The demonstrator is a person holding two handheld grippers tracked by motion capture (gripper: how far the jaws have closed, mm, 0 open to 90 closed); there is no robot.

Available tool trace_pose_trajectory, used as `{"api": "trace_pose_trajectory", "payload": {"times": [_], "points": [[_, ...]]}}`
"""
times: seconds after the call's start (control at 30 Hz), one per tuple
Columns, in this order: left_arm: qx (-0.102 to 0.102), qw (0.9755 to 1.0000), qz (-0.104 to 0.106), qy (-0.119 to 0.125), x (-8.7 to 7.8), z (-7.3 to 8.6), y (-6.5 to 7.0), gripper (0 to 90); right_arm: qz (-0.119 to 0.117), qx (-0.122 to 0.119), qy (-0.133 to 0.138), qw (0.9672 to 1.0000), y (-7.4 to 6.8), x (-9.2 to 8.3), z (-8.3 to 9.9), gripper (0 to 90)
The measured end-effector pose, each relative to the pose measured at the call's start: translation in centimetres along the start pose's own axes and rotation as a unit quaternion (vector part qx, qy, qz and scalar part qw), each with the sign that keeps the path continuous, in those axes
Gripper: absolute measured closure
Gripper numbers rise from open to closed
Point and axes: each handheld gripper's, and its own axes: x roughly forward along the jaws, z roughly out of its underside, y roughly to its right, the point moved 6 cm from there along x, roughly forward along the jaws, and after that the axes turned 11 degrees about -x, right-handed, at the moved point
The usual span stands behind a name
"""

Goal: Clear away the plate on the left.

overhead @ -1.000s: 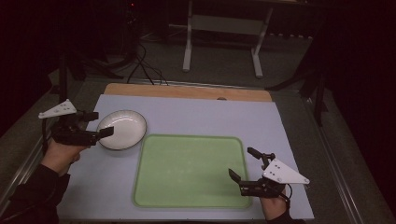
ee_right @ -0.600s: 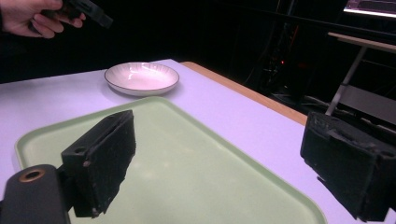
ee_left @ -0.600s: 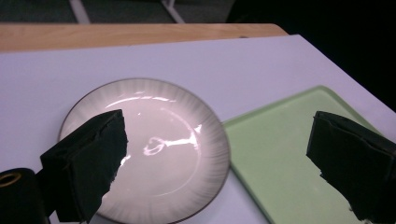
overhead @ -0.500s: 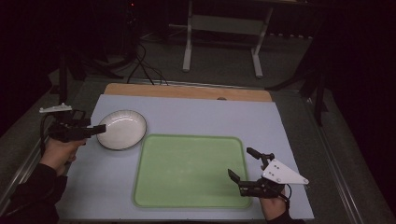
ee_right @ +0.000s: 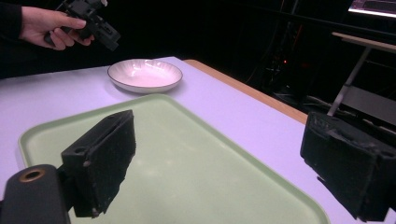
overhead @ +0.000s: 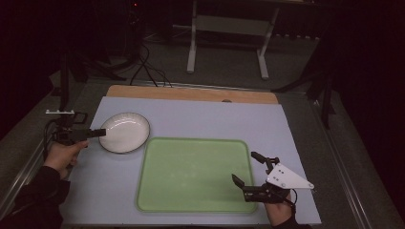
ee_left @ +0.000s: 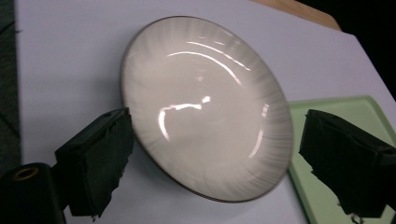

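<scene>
the white plate [overhead: 124,132] sits on the pale table cover [overhead: 200,119] toward the person's left, just beside the far left corner of the green tray [overhead: 193,174], their rims close together but whether they touch cannot be told. the left gripper [overhead: 101,132] is held level at the plate's left edge, its tips right at the rim in the high view. in the left gripper view the plate [ee_left: 205,105] lies between the two black jaws, which stand spread to either side of it; the jaws have just been closing a little, yet a strip of table still shows between the left pad and the rim, and nothing is pinched. the plate is shallow, ribbed around its wall, with a thin dark rim, and it is empty. the left hand [overhead: 62,155] holds the gripper from behind, with a dark sleeve [overhead: 33,200] below it. the right gripper [overhead: 248,168] rests at the near right corner of the tray, its jaws spread wide with nothing between them; in the right gripper view they frame the bare tray [ee_right: 177,154], with the plate [ee_right: 144,74] farther off and the left gripper [ee_right: 108,39] just above and behind it.
</scene>
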Motion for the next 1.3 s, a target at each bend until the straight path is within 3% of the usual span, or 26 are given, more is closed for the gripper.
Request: {"api": "trace_pose_trajectory", "payload": {"times": [0.07,0.27,0.53,0.73,0.83,0.97,1.13,1.23,1.3], "points": [[-0.007,0.9999,-0.011,-0.009,0.3,0.0,-0.5,13.4,-0.001,0.0,-0.001,1.0,0.0,0.0,0.1,10.2],[-0.028,0.9991,-0.011,-0.031,1.3,0.3,-1.6,15.5,-0.002,0.0,-0.002,1.0,0.0,0.0,0.1,10.2],[-0.057,0.9974,-0.018,-0.041,2.3,0.3,-2.8,21.0,-0.003,0.001,-0.007,1.0,0.0,0.2,0.2,10.2],[-0.071,0.9965,-0.01,-0.043,2.8,0.1,-3.0,36.7,-0.004,0.003,-0.009,1.0,0.0,0.2,0.3,10.2],[-0.077,0.9954,-0.018,-0.055,3.2,0.2,-3.2,45.1,-0.004,0.003,-0.01,0.9999,0.0,0.2,0.4,10.2],[-0.091,0.9936,-0.025,-0.062,3.7,0.3,-3.5,49.3,-0.004,0.003,-0.01,0.9999,0.0,0.2,0.4,10.2],[-0.098,0.9923,-0.034,-0.068,4.0,0.2,-3.6,63.9,-0.005,0.003,-0.012,0.9999,0.0,0.2,0.4,10.2],[-0.123,0.9897,-0.029,-0.066,4.2,0.3,-4.0,70.7,-0.006,0.003,-0.012,0.9999,0.0,0.3,0.5,10.2],[-0.124,0.9888,-0.035,-0.075,4.5,0.5,-4.1,75.6,-0.006,0.003,-0.011,0.9999,0.0,0.3,0.5,10.2]]}}
